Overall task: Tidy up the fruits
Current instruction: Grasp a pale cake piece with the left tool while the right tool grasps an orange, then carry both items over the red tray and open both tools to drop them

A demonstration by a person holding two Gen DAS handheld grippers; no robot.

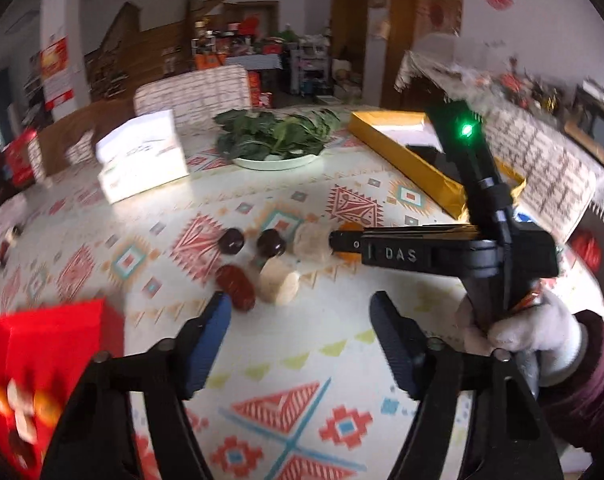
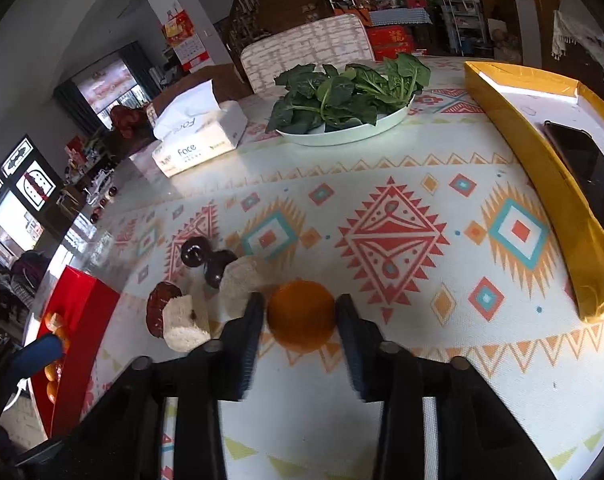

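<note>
In the right wrist view an orange [image 2: 302,314] sits between the fingers of my right gripper [image 2: 300,312]; the fingers touch or nearly touch its sides on the patterned tablecloth. Left of it lie two pale chunks [image 2: 238,280], two dark round fruits [image 2: 206,258] and a red date [image 2: 160,308]. A red box [image 2: 82,320] at the left holds several oranges. In the left wrist view my left gripper [image 1: 300,312] is open and empty, just short of the date [image 1: 236,286] and pale chunks [image 1: 278,284]. The right gripper's body [image 1: 421,254] hides most of the orange [image 1: 349,228].
A white plate of green leaves [image 2: 349,96] and a tissue box [image 2: 200,136] stand at the table's far side. A gold tray [image 2: 541,184] with a phone lies at the right. The red box [image 1: 54,344] is at the left gripper's near left. A chair stands behind the table.
</note>
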